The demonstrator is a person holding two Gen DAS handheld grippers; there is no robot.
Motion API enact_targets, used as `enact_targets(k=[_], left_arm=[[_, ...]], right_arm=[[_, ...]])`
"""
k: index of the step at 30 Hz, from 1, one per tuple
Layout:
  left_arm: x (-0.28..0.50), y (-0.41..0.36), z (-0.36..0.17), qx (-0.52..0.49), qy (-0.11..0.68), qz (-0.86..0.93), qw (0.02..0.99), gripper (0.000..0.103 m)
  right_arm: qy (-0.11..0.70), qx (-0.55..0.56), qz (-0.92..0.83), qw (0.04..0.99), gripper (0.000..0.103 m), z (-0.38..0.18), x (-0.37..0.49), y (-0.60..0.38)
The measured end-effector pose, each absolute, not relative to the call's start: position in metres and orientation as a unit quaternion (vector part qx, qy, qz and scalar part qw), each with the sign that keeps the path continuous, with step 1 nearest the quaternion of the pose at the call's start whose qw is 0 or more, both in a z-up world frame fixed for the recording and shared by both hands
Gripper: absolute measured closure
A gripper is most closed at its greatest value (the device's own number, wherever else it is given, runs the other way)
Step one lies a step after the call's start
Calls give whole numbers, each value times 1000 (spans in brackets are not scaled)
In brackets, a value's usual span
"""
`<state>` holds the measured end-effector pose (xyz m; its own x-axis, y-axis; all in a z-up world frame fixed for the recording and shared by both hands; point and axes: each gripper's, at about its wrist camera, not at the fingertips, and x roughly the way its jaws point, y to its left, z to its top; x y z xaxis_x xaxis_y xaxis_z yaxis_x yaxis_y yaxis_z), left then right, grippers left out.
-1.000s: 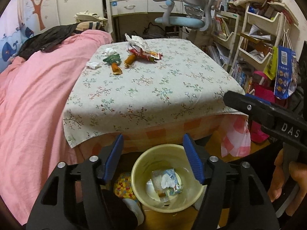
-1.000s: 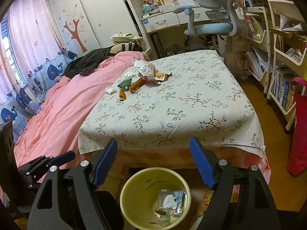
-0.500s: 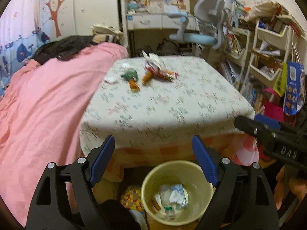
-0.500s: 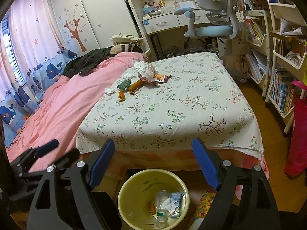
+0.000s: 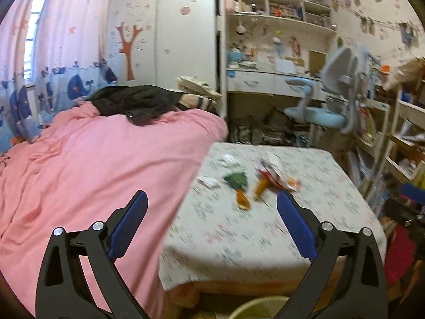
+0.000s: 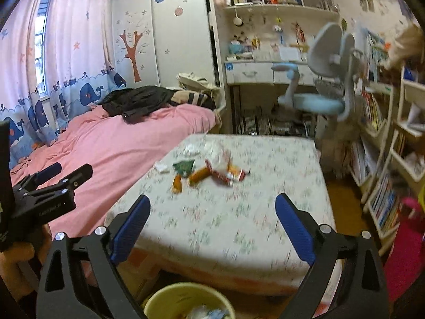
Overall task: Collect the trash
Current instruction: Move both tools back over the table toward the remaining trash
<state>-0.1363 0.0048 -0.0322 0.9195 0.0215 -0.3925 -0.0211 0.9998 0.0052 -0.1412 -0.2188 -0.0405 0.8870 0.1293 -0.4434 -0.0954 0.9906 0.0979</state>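
Trash lies on the far part of the flowered tablecloth (image 6: 255, 207): a green wrapper (image 6: 183, 166), orange wrappers (image 6: 198, 176), a red and white wrapper (image 6: 225, 171) and white paper scraps (image 6: 162, 168). The left wrist view shows the same green wrapper (image 5: 236, 179) and orange wrappers (image 5: 260, 186). A yellow bin (image 6: 190, 301) with trash inside stands on the floor below the table's near edge; only its rim (image 5: 255, 309) shows in the left wrist view. My left gripper (image 5: 211, 222) and right gripper (image 6: 212, 224) are both raised above the bin, jaws opening wide, nothing between them.
A bed with a pink cover (image 5: 93, 172) lies left of the table, dark clothes (image 6: 138, 101) piled at its far end. A blue desk chair (image 6: 313, 103) and desk stand behind the table. Shelves with books (image 6: 382, 186) line the right wall. A pink bag (image 6: 409, 252) sits at right.
Both grippers have risen and tilted up from the bin toward the table and room, and their jaws have spread wider. The bin has slid to the bottom edge of both views.
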Motion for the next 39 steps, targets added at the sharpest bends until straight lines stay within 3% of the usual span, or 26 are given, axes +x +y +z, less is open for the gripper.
enact_targets(k=[20,39], left_arm=[[-29,11,-33,-31,217,54,974,8],[-31,3,-37,-39,234,52,970,8]], right_arm=[[253,63,55,964,12,-55,-70,-232],[284,53,73,954,12,-63,-57,-223]])
